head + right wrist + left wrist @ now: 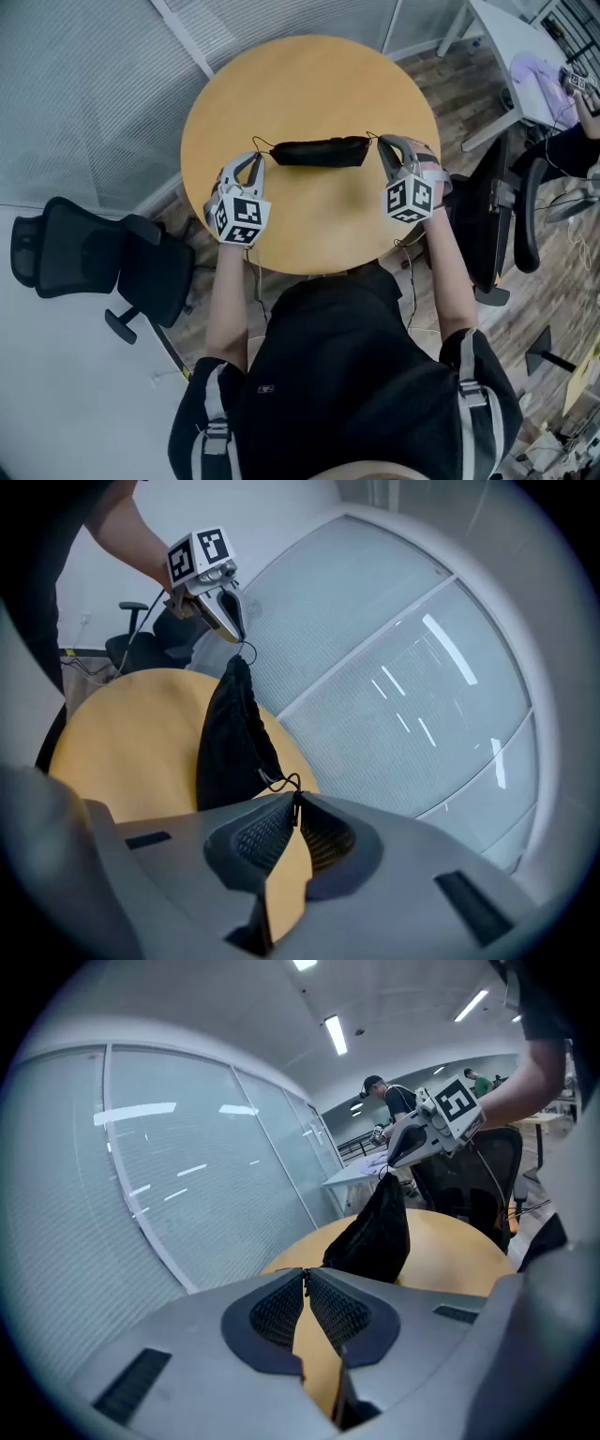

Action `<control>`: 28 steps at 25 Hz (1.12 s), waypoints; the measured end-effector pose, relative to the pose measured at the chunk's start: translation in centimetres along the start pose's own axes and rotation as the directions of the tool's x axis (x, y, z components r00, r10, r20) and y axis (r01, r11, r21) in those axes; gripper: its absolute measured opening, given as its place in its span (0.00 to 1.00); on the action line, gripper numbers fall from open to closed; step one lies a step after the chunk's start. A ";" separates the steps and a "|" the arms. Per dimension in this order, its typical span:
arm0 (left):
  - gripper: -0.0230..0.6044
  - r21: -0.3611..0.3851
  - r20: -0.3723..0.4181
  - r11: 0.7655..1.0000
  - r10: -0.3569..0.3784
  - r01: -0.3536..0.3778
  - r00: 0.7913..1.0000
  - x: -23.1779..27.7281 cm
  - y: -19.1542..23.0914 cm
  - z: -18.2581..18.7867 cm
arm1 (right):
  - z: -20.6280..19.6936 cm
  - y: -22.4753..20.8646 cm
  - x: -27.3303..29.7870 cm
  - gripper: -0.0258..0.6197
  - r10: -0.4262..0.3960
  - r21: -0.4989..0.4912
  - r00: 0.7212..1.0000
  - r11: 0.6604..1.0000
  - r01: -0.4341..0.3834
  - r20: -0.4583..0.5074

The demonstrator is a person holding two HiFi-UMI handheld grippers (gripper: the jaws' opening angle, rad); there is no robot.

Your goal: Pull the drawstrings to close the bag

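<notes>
A black drawstring bag point(319, 151) is stretched sideways over the middle of the round wooden table point(309, 84). At its left end my left gripper point(254, 157) is shut on the thin drawstring point(259, 143). My right gripper point(382, 142) pinches the cord at the bag's right end. In the left gripper view the pads point(281, 1309) meet on the cord, and the bag point(375, 1232) hangs toward the right gripper point(392, 1159). In the right gripper view the cord's loop point(283, 783) runs into the closed pads point(261, 833); beyond it the bag point(230, 742) reaches the left gripper point(239, 635).
A black office chair point(94, 258) stands left of the table, another chair point(487, 216) to its right. A white desk point(525, 47) is at the back right. A glass partition point(94, 84) runs behind the table. A person point(389, 1101) stands far off.
</notes>
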State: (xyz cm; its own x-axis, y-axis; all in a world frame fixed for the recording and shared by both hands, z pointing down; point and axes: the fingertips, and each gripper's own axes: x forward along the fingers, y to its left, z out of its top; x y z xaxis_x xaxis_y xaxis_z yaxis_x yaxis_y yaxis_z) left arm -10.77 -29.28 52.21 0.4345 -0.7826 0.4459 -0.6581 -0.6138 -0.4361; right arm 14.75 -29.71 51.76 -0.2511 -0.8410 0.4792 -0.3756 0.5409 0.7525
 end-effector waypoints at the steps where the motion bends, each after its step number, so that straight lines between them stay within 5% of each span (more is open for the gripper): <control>1: 0.09 0.009 0.027 1.000 0.011 -0.012 1.000 -0.7 0.8 1.5 | 0.9 -1.2 -0.5 0.16 -0.021 -0.001 1.000 1.000 0.021 0.011; 10: 0.09 0.039 0.172 0.992 0.113 -0.121 0.979 -6.5 6.4 11.3 | 7.0 -8.2 -4.8 0.16 -0.141 0.048 0.986 0.989 0.137 0.094; 17: 0.09 0.010 0.202 0.987 0.156 -0.161 0.967 -9.7 8.3 11.1 | 7.5 -9.1 -7.0 0.16 -0.188 0.118 0.973 0.978 0.172 0.137; 28: 0.08 -0.064 0.234 0.990 0.140 -0.129 0.962 -12.6 7.6 9.3 | 7.8 -7.9 -10.7 0.16 -0.258 0.178 0.957 0.956 0.232 0.136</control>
State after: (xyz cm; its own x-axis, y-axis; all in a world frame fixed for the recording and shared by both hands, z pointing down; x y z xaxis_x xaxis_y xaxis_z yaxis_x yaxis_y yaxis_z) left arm -15.48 -25.04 36.04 0.4693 -0.8634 0.1852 -0.7465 -0.5000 -0.4391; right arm 13.47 -24.93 37.16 -0.2647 -0.9427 0.2030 -0.5764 0.3234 0.7504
